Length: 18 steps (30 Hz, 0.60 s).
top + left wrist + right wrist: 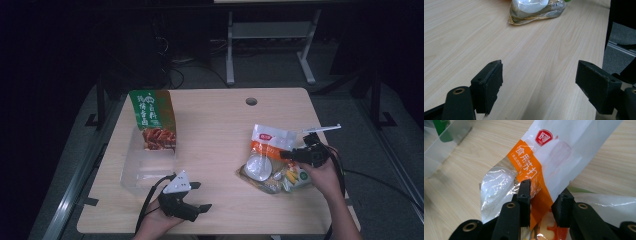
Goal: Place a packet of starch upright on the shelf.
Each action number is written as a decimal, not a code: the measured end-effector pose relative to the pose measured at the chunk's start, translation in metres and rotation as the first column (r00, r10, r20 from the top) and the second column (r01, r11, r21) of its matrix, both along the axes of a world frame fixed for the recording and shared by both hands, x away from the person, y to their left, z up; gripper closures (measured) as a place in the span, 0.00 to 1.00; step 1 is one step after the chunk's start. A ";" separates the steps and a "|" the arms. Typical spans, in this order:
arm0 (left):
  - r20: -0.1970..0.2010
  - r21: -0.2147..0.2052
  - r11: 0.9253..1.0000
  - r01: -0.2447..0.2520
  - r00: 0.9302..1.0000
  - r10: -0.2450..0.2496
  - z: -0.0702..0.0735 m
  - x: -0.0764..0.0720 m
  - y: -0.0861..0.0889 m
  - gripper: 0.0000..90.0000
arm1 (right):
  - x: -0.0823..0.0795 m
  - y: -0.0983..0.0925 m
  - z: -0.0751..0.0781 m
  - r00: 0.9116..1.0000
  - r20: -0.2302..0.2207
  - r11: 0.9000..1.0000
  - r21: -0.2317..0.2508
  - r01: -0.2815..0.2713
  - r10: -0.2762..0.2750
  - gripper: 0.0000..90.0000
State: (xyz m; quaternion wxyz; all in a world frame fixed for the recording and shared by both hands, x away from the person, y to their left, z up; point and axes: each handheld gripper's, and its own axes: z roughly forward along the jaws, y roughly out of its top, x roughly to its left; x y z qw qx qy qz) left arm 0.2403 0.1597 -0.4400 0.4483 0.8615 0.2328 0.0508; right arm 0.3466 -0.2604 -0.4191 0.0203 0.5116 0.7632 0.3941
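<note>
Soft, shiny white-and-orange bag (554, 152) on the right side of the smooth wooden table (215, 125), resting partly on another crinkly snack bag (292, 180). Tucked between the nearly closed jaws of the right gripper (544, 192), though hard to tell if truly squeezed; best to pinch the flat part firmly, not the puffy, slippery lump, and lift slowly. Left gripper (539, 75) wide open, holding nothing, low over bare wood.
</note>
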 end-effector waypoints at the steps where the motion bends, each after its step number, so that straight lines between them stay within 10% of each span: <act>1: 0.001 0.002 1.000 0.003 1.000 -0.003 0.000 0.000 0.000 0.24 | 0.000 0.000 0.000 1.000 0.000 1.000 0.000 0.000 0.000 0.79; 18: 0.009 0.010 1.000 -0.003 1.000 0.003 0.000 0.002 0.000 0.24 | -0.005 0.019 0.008 0.996 0.027 0.997 0.004 -0.079 0.079 0.99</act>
